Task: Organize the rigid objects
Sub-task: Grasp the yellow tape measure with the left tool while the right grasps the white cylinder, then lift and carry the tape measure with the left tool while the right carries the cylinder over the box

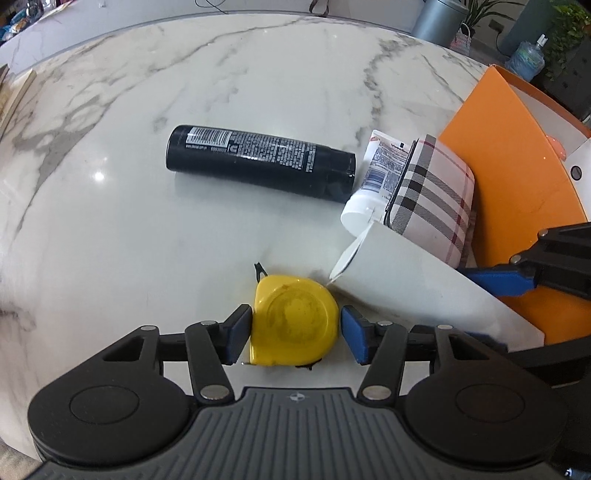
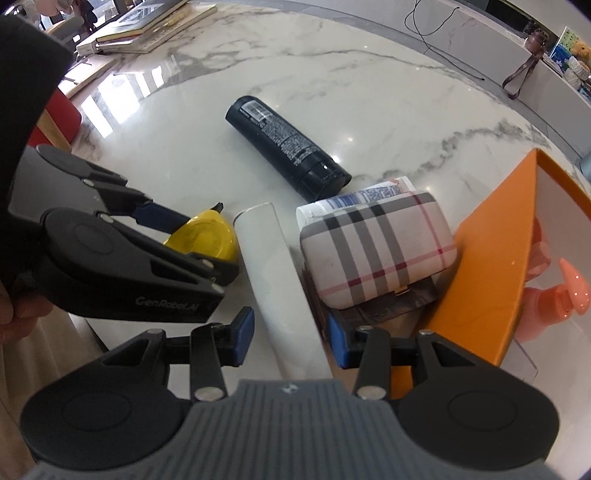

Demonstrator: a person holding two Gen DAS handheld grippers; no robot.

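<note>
A yellow tape measure [image 1: 293, 321] lies on the marble table [image 1: 129, 240], and my left gripper [image 1: 293, 328] is shut on it, a blue pad on each side. My right gripper [image 2: 290, 336] is shut on a white tube [image 2: 280, 280]. The tube is tilted, its open far end [image 1: 347, 258] down beside the tape measure. In the right wrist view the left gripper [image 2: 203, 247] straddles the tape measure [image 2: 207, 236] just left of the tube. A blue finger [image 1: 495, 282] of the right gripper shows behind the tube.
A black spray can [image 1: 258, 162] lies on its side mid-table. A white lotion tube [image 1: 373, 184] and a plaid case [image 1: 432, 199] lean against an orange box [image 1: 509, 177] holding a pink object [image 2: 569, 291]. Books [image 2: 147, 26] lie at the far edge.
</note>
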